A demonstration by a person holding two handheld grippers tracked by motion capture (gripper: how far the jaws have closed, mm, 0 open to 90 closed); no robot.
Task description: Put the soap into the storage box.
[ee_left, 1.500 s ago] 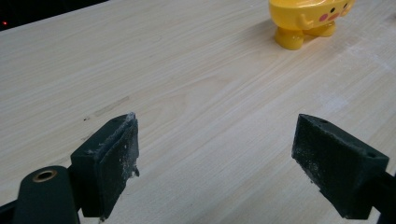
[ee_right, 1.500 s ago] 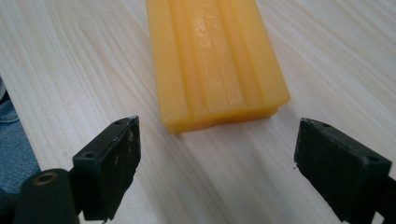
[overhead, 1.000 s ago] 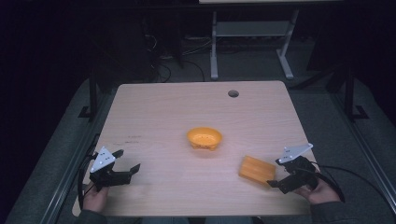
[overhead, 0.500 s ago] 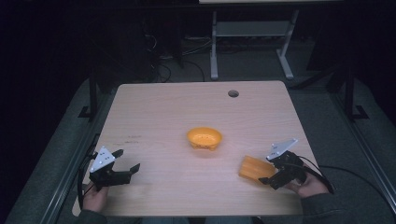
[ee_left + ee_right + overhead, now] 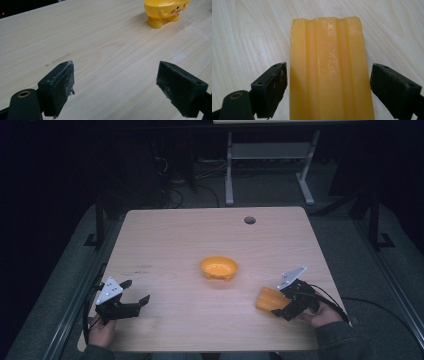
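Right claw [image 5: 328,82]: jaws spread, one on each long side of the orange ridged block [image 5: 329,70], not yet pressing it. A second ago this claw sat off the block's right end, toward the surface's right edge; it has since slid in until the block lies between the jaws. Judgement: the approach is done, and closing on the block looks like the next step.

Block lies flat near the front-right corner of the surface [image 5: 165,240].

Yellow duck-faced bowl [image 5: 219,268] stands upright at mid-surface, well apart from the block; likely the drop spot.

Left claw [image 5: 134,292]: jaws wide, holding nothing, near the front-left corner, unchanged over the last second.
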